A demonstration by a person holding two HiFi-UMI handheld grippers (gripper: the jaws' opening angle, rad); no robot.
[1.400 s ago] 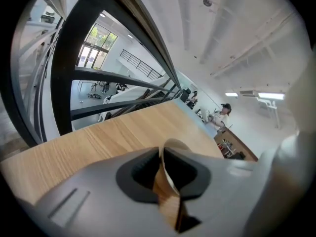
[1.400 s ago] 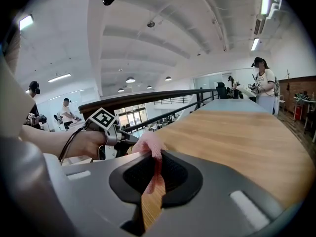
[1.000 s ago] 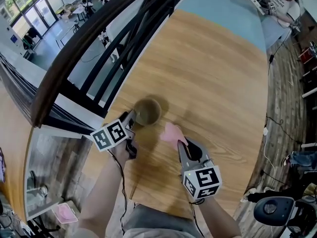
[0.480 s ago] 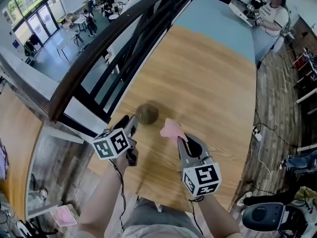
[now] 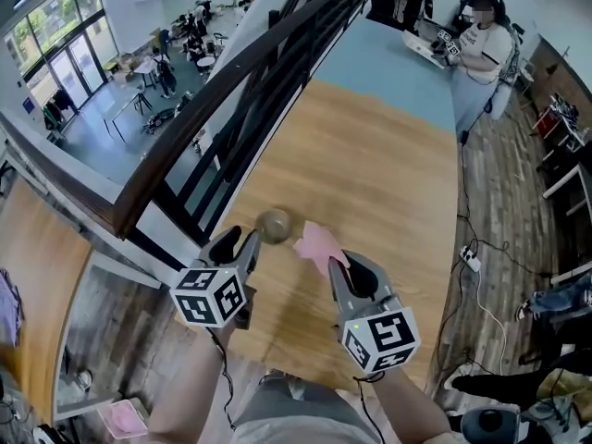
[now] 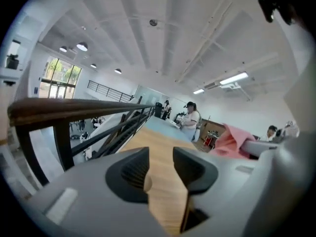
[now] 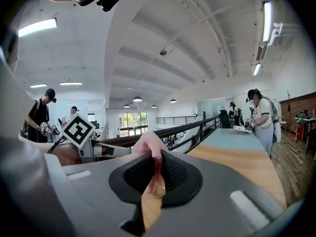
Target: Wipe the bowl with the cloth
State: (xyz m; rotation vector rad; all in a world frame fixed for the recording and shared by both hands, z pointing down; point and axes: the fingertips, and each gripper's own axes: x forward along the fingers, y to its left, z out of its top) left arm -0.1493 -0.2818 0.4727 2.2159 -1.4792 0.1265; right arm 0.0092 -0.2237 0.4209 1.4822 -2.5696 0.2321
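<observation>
While I look down from the head view, the long light-wood worktop runs away from me, with a dark handrail on black bars along its left edge and a pale blue-grey stretch at its far end, where a person in a light shirt stands. On the plank floor to the right lies a white power strip with its cable. The small round brownish bowl sits on the worktop near the railing side, mouth up. The left tongs sit close on its near-left side; in the left gripper view they are parted by a narrow gap with bare wood showing between them, and I can make out nothing gripped there. The right tongs are closed tight on the pink cloth; in the right gripper view the fabric is pinched between the black pads and bunches up above them. From the head view the cloth's long axis runs from those tongs forward and to the left, its free end pointing at the bowl and lying just beside it; I cannot tell whether the two touch.
</observation>
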